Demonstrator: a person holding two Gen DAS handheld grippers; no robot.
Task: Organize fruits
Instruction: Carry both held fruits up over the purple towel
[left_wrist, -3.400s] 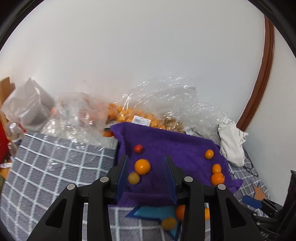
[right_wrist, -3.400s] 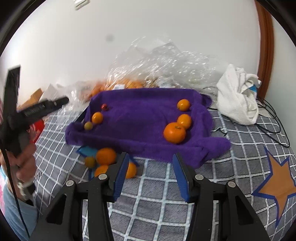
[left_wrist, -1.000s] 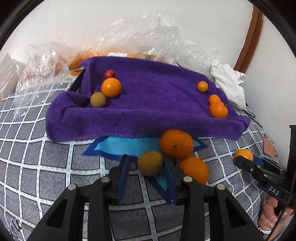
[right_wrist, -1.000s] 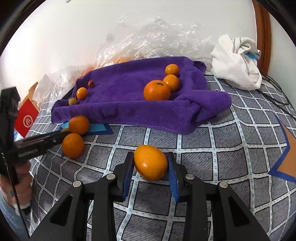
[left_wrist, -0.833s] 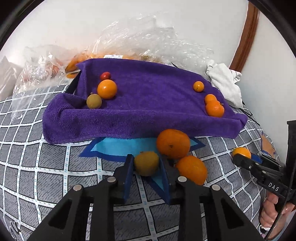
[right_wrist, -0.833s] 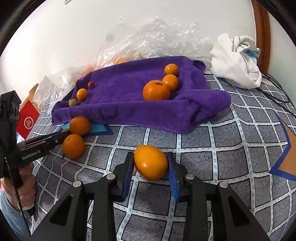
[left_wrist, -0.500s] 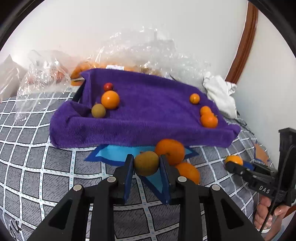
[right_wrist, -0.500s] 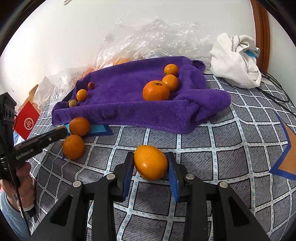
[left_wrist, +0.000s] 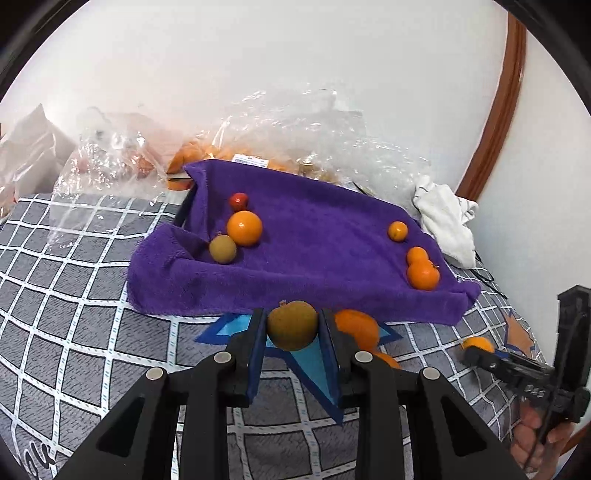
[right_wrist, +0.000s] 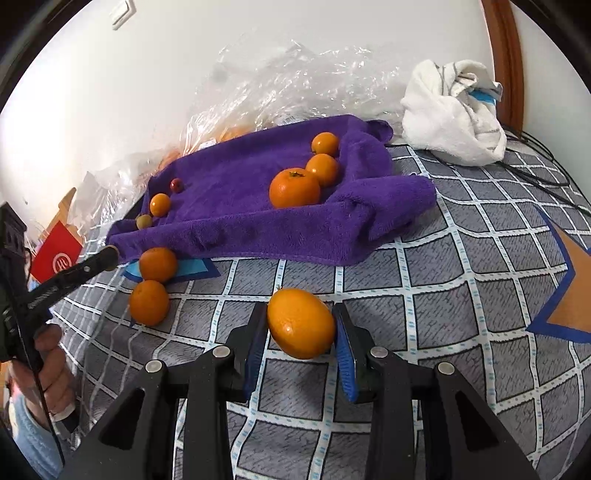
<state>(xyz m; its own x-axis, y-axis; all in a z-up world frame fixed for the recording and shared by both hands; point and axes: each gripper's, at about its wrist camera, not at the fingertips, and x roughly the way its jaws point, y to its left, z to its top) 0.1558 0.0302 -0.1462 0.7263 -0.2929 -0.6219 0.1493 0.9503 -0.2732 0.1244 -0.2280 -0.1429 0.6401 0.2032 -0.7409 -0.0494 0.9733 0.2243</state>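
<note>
My left gripper (left_wrist: 291, 334) is shut on a small brownish-yellow fruit (left_wrist: 292, 325) and holds it above the checked cloth, just in front of the purple towel (left_wrist: 314, 236). My right gripper (right_wrist: 300, 332) is shut on an oval orange fruit (right_wrist: 301, 323) above the cloth, in front of the towel (right_wrist: 240, 206). On the towel's left lie a red fruit (left_wrist: 238, 201), an orange (left_wrist: 244, 228) and a brownish fruit (left_wrist: 222, 249). On its right lie three oranges (left_wrist: 422, 275). Two oranges (right_wrist: 149, 302) lie on the cloth by the towel's front edge.
Clear plastic bags with more orange fruit (left_wrist: 236, 155) lie behind the towel against the white wall. A crumpled white cloth (right_wrist: 452, 114) and black cables (right_wrist: 535, 147) sit at the back right. A red box (right_wrist: 55, 254) stands at the far left.
My left gripper closed on the brownish-yellow fruit and lifted it off the cloth toward the towel. My right gripper has kept hold of the oval orange fruit, nearly still.
</note>
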